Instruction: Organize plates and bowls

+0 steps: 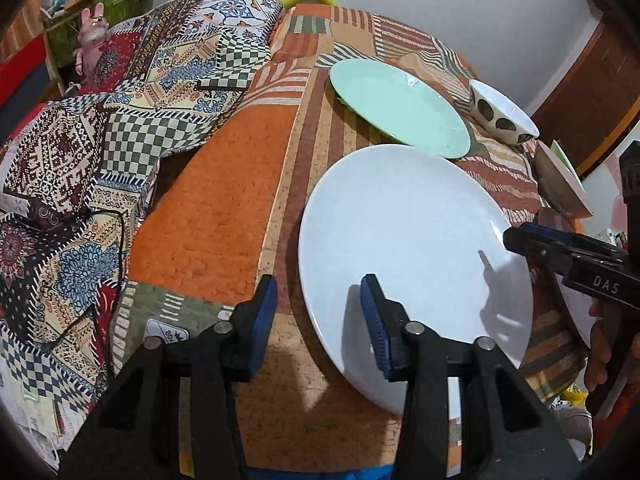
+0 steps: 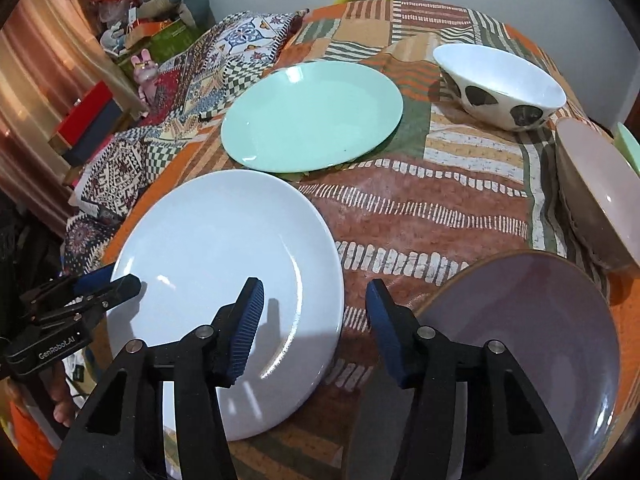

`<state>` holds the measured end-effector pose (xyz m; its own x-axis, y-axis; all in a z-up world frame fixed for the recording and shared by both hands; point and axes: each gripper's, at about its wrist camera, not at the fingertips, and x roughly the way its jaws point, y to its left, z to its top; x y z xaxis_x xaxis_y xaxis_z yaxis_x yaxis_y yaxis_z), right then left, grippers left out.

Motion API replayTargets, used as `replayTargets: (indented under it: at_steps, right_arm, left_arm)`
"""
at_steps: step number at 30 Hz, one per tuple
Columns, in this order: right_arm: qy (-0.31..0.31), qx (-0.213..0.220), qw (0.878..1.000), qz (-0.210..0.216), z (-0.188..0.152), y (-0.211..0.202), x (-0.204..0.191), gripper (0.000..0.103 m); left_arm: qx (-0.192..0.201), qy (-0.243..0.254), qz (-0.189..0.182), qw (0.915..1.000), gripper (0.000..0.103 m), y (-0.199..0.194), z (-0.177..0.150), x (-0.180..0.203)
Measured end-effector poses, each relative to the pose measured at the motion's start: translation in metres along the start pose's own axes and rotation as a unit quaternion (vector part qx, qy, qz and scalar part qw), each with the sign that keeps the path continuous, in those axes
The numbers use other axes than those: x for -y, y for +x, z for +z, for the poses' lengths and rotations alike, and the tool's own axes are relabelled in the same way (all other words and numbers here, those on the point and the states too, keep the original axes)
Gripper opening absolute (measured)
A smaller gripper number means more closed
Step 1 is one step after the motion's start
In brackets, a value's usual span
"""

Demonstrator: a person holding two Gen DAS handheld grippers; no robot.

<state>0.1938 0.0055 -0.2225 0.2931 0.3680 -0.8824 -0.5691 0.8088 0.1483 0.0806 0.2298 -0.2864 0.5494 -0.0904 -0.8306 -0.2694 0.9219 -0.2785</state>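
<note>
Left wrist view: both hand-held grippers [image 1: 319, 312] [image 2: 315, 312] gape, straddling the white plate's [image 1: 416, 248] opposite rims.

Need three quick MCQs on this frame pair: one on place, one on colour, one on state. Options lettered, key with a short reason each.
1. Where is the spotted bowl?
A. beyond the mint plate, toward the right
B. on the white plate
C. in a gripper

2. What colour is the plate straddled by both grippers?
A. mint
B. white
C. purple

3. How do the right gripper's jaws stand?
A. open, empty
B. clamped on a bowl
C. clamped on cloth

Key: A, it stands on the tablecloth past the mint plate; B, the white plate, left gripper too; A, both pads are clear of the rim.
</note>
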Motion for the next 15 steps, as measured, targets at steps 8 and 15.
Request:
replayTargets:
  at_steps: [8, 15]
  right_arm:
    - [-0.005, -0.024, 1.0, -0.01, -0.001, 0.0108, -0.0026, 0.041]
    - [0.016, -0.018, 1.0, -0.011, -0.0001, 0.0106, 0.0015, 0.042]
  left_arm:
    - [0.001, 0.008, -0.012, 0.9999, 0.026, -0.0006, -0.0022, 0.0037]
    - [0.0, 0.006, -0.013, 0.9999, 0.021, -0.0047, -0.0033, 0.0021]
